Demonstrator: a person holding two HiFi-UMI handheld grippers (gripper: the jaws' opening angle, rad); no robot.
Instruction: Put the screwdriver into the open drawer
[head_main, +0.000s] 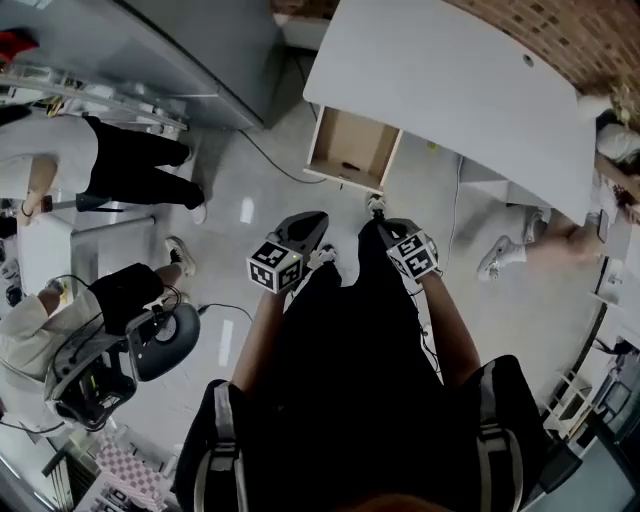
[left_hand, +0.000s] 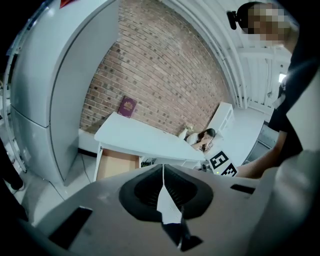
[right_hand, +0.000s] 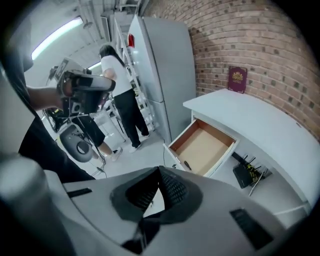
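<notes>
- Standing back from the one white desk (head_main: 440, 70), the person holds two grippers near the body. The left gripper (head_main: 308, 222) has its jaws pressed together on nothing.
- One drawer (head_main: 352, 135) is open ahead, with one small dark screwdriver (head_main: 350, 166) lying inside near its front edge.
- The right gripper (head_main: 380, 215) is likewise closed and empty.
- Both gripper views catch one maroon book (left_hand: 127, 106) against the brick wall, which the head view misses.
- Only the right gripper view shows the black router (right_hand: 242, 175) under the desk.
</notes>
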